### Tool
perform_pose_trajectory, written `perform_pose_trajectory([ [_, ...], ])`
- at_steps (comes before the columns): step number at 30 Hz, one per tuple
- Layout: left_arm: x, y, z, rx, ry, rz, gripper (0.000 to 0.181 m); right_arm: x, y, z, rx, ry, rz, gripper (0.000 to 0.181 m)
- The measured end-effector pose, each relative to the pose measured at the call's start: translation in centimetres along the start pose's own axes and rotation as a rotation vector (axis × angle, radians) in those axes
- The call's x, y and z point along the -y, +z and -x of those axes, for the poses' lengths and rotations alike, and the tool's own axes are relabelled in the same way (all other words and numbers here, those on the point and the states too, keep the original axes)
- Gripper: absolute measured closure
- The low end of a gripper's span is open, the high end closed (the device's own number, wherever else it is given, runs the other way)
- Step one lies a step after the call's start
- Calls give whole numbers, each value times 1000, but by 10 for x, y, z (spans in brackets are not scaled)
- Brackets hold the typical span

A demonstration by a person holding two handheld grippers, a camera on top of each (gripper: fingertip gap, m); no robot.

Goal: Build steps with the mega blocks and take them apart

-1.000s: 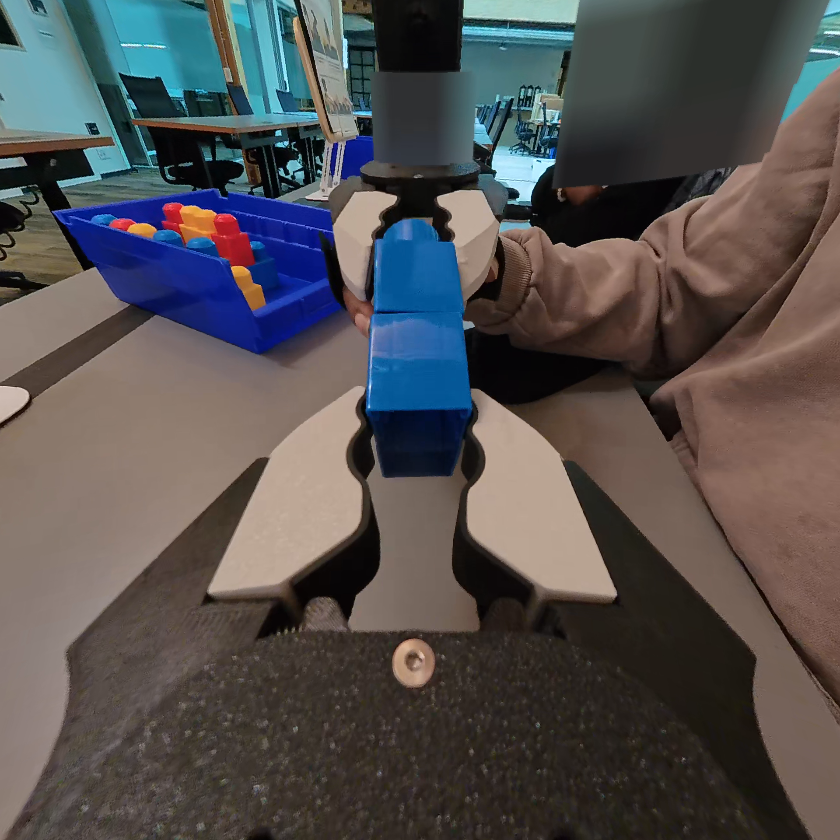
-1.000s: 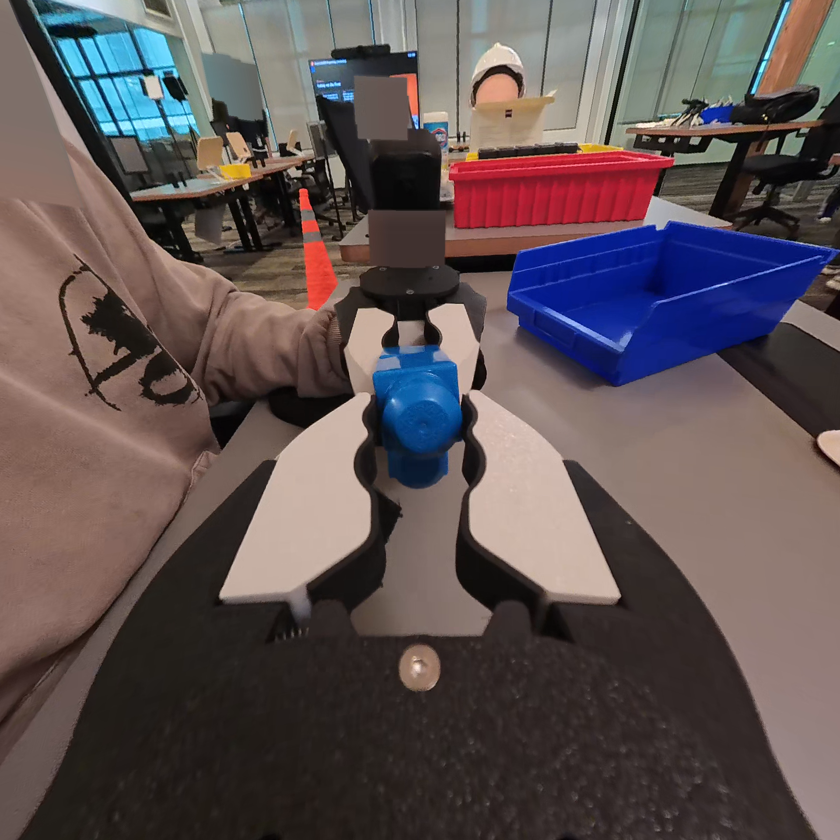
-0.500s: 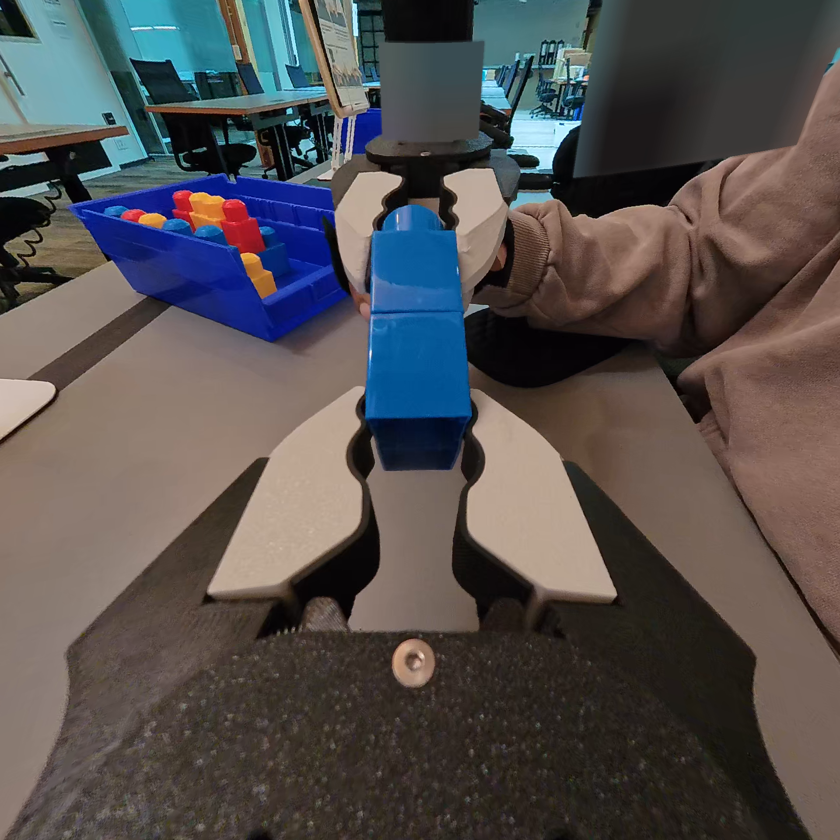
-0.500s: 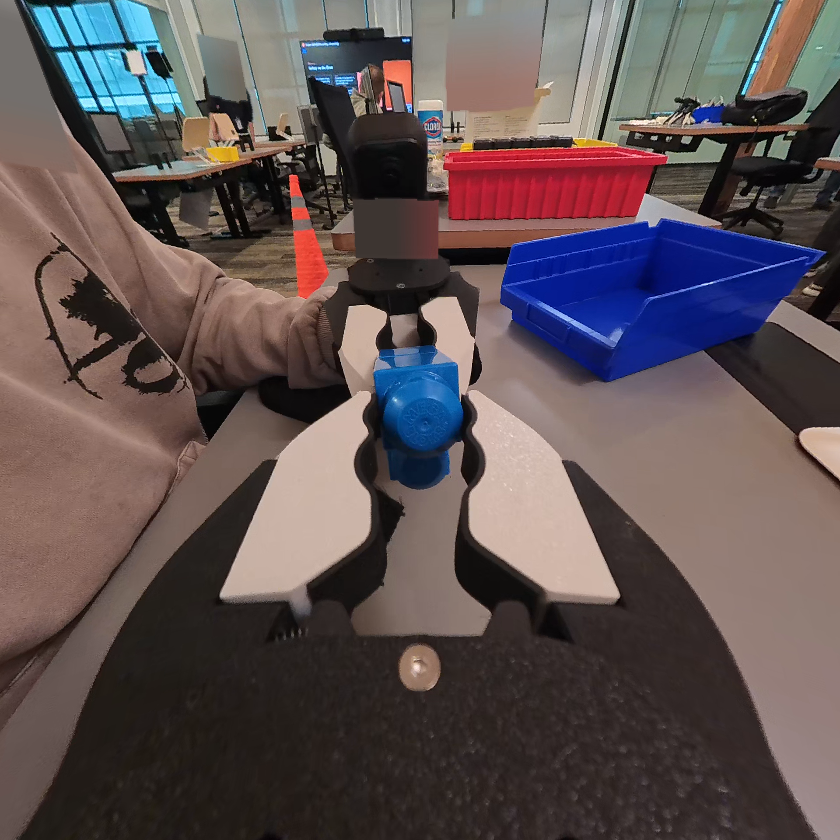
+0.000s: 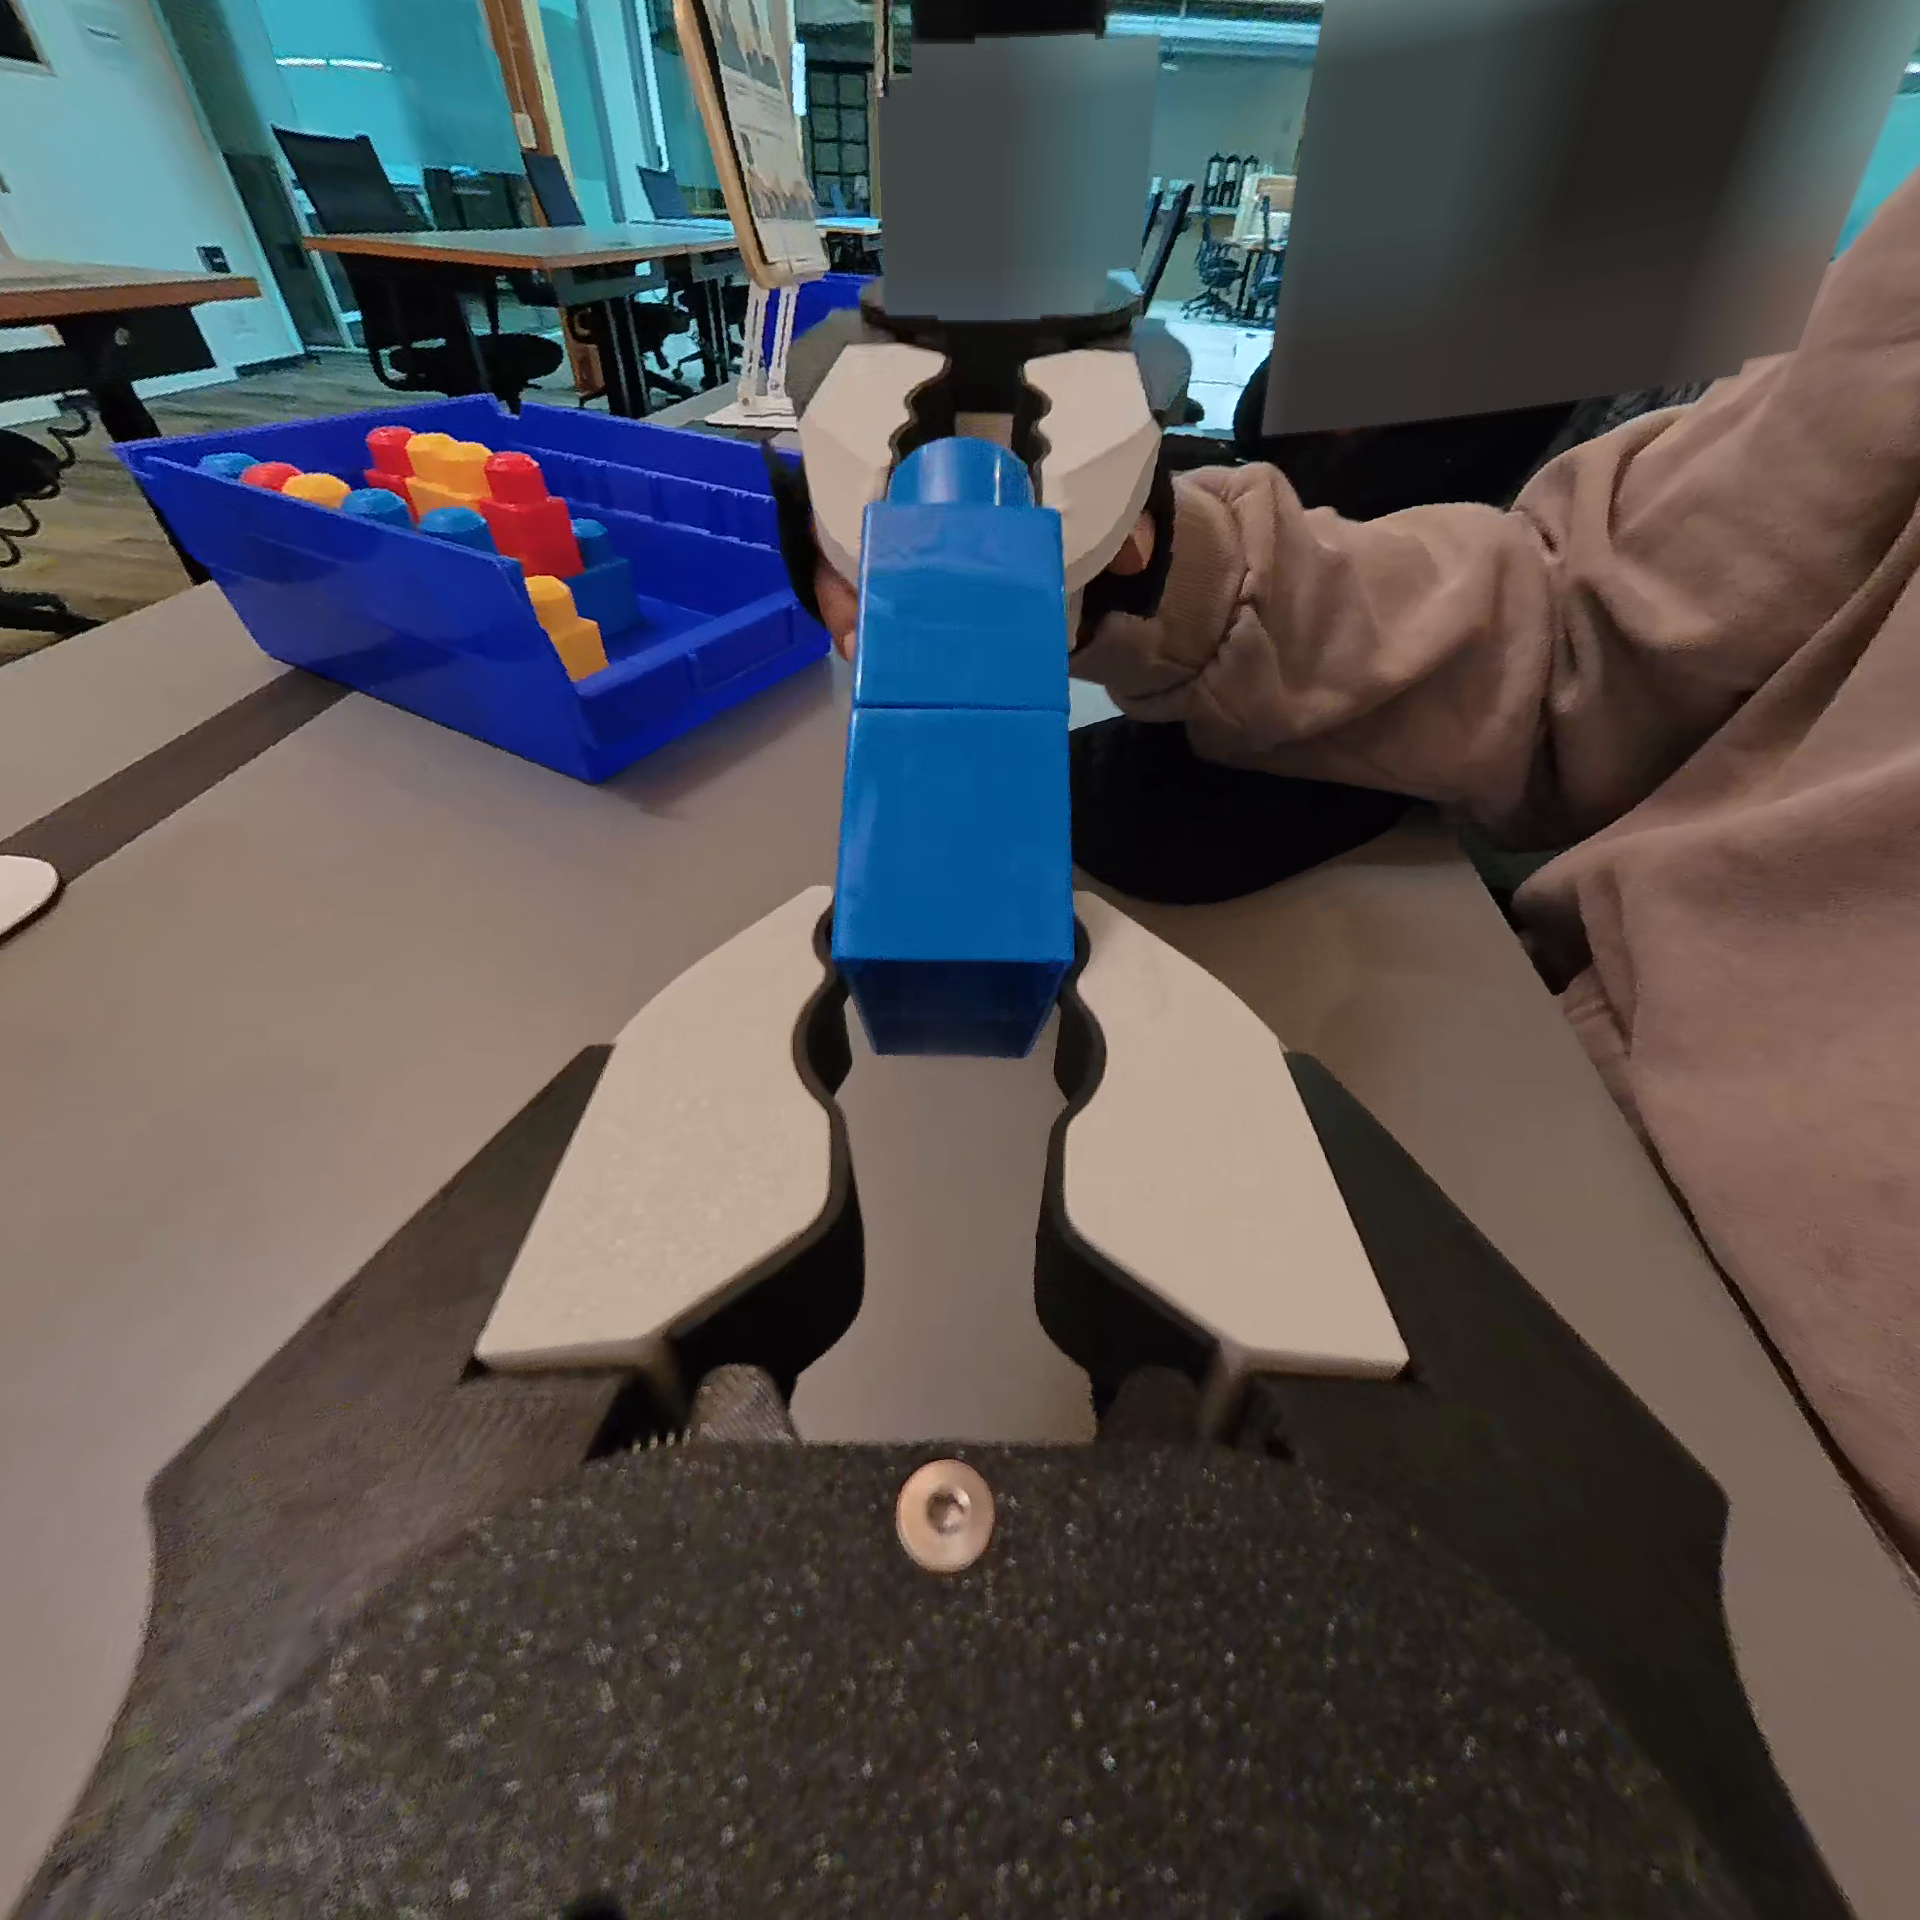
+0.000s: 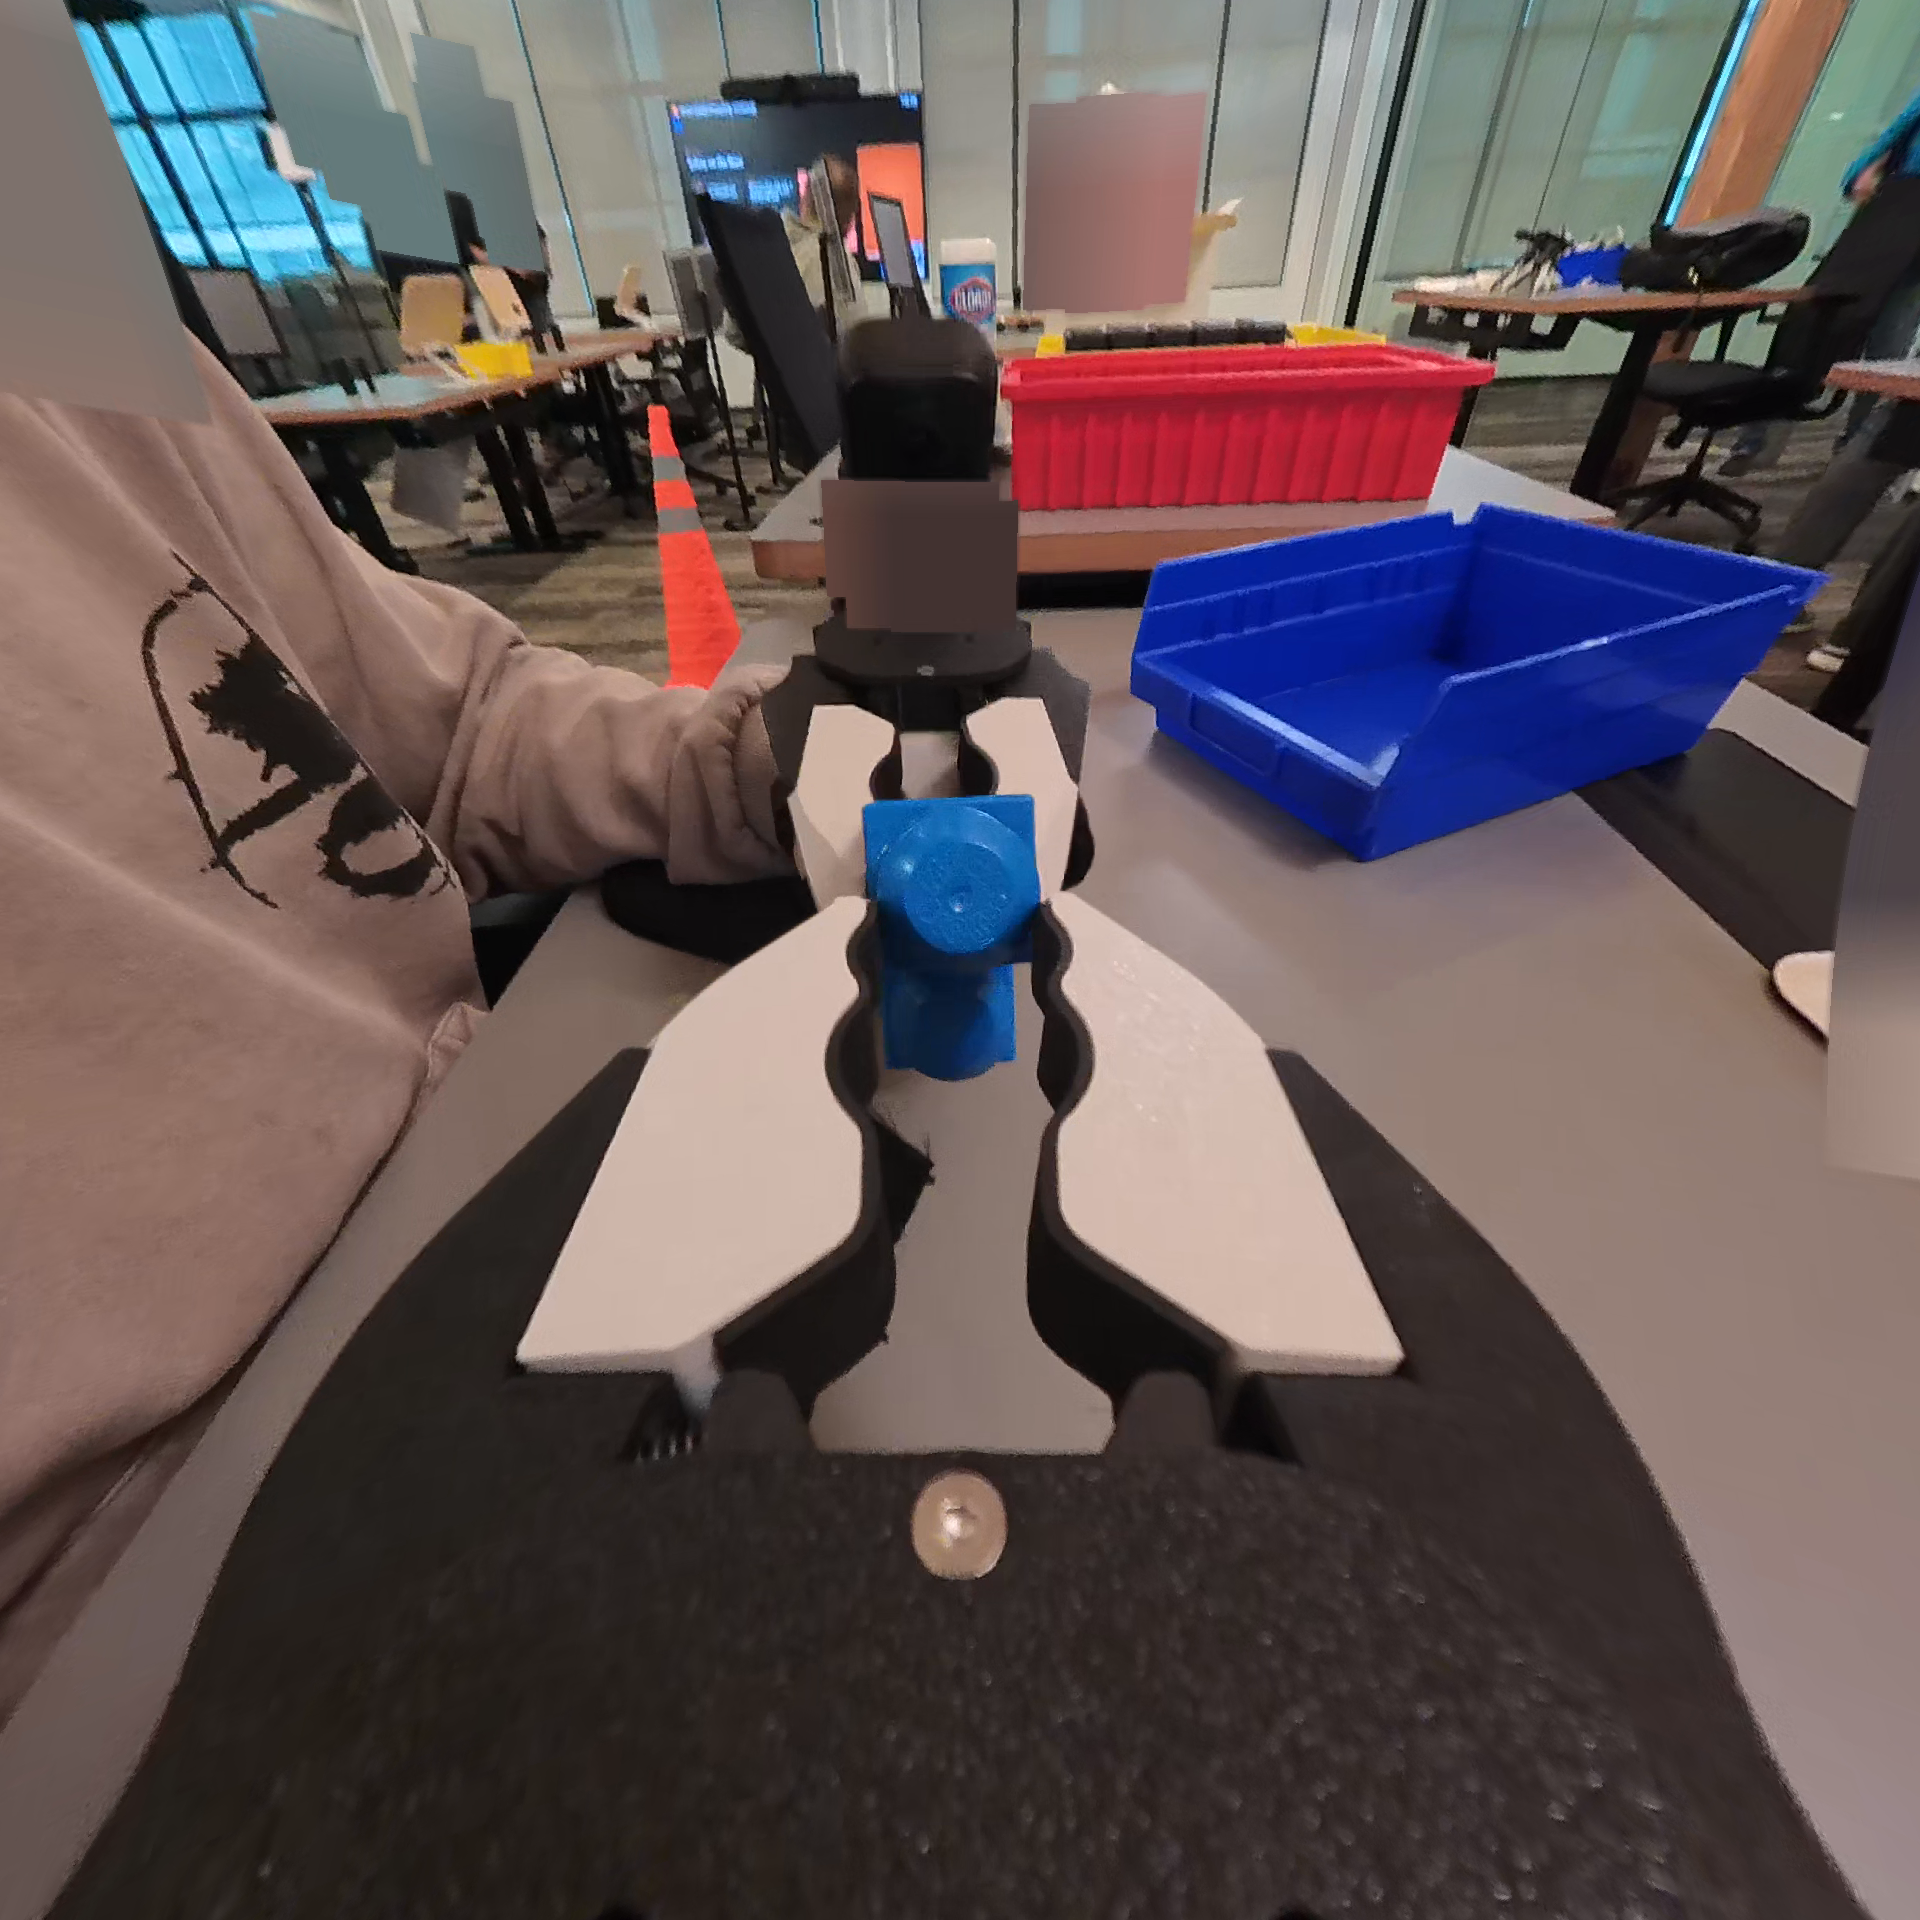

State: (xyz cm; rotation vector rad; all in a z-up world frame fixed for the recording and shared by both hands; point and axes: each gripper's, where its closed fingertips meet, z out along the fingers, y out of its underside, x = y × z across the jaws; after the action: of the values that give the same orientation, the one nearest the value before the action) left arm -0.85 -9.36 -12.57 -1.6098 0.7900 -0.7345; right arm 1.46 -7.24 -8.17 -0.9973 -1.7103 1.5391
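Observation:
Two blue mega blocks are joined end to end and held level above the grey table (image 5: pixel 312 987). My left gripper (image 5: pixel 951 935) is shut on the near blue block (image 5: pixel 951 831). The far blue block (image 5: pixel 961 613) sits between the white fingers (image 5: pixel 847 457) of my right gripper, which faces me. In the right wrist view my right gripper (image 6: pixel 951 935) is shut on its blue block (image 6: pixel 951 899), with the stud towards the camera. The left gripper's fingers (image 6: pixel 831 774) show just beyond it.
A blue bin (image 5: pixel 436 634) with red, yellow and blue blocks stands at the far left in the left wrist view. An empty blue bin (image 6: pixel 1455 675) stands at the right. A red bin (image 6: pixel 1236 426) and an orange cone (image 6: pixel 686 561) are beyond. The person's sleeves flank both grippers.
Both grippers keep their hold and the two blue blocks stay joined. The pair has shifted only slightly against the background.

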Motion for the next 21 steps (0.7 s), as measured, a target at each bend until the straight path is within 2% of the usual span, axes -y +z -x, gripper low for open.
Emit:
perform_pose_trajectory([
  [3,-2,0,9,63,14,3,142,5,-16,-4,-35,-37,52,154],
  [5,2,-6,21,132,13,-26,146,16,-44,-18,-103,-73,111,154],
  [6,5,-11,27,169,11,-47,151,22,-63,-29,-154,-94,161,155],
  [9,14,-26,45,307,43,-96,181,37,-130,-68,-307,-119,360,155],
  [11,22,-37,56,406,54,-138,181,36,-176,-100,-413,-107,527,154],
  [14,29,-53,72,531,44,-186,181,18,-237,-143,-526,-42,745,155],
  [16,31,-63,80,600,41,-212,181,-3,-263,-164,-543,25,834,154],
  [18,34,-73,87,661,40,-240,181,-27,-280,-181,-552,78,902,154],
  [21,37,-88,95,746,48,-279,181,-59,-289,-198,-536,146,937,154],
])
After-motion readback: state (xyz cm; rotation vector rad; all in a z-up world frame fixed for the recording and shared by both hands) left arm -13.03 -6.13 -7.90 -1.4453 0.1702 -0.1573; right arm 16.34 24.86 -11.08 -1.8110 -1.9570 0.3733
